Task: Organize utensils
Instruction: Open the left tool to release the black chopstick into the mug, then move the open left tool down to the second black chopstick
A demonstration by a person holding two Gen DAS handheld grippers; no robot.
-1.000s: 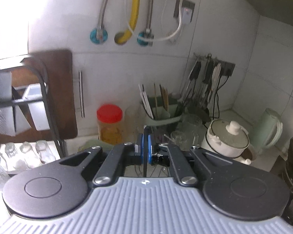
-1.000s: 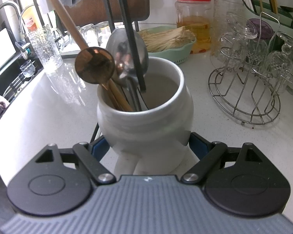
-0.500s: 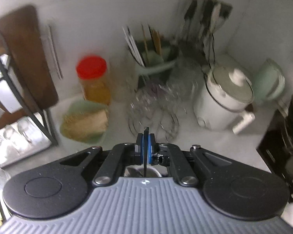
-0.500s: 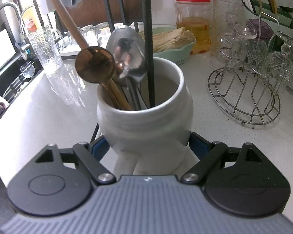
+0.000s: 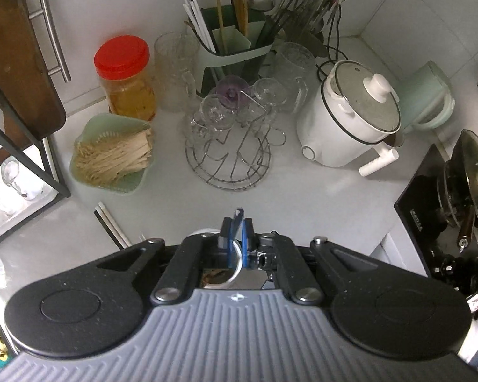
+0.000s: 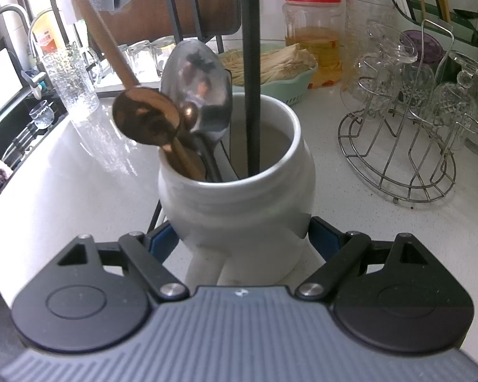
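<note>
Left tool [image 5: 235, 238] was clenched on a thin black utensil [image 6: 251, 73], blue pads pinching its top end. Right tool [image 6: 242, 238] was clamped around the lower body of the white crock [image 6: 239, 191], steadying it on the desk [image 6: 79, 175].

Change over the last second: the black utensil went from slanted across the crock mouth to standing near upright inside it, lower end below the rim. The left view swung from facing the wall down onto the desk, so the left tool had tipped steeply over the crock. The right tool had not shifted. Judged: insertion nearly done, release is what's left.

Inside the crock, left of the black utensil: a copper spoon [image 6: 145, 121] and a silver spoon [image 6: 197, 86], bowls up, plus a wooden handle [image 6: 105, 38] leaning up-left. Left of the crock, in the left view, a pair of white chopsticks [image 5: 111, 224] lay on the desk, likely next.

Behind the crock: green basket [image 6: 299, 86], red-lidded jar [image 6: 312, 31]; to its right, wire glass rack [image 6: 398, 165].

Writing: a bottle by the sink had a red label, not readable. No other legible text.
</note>
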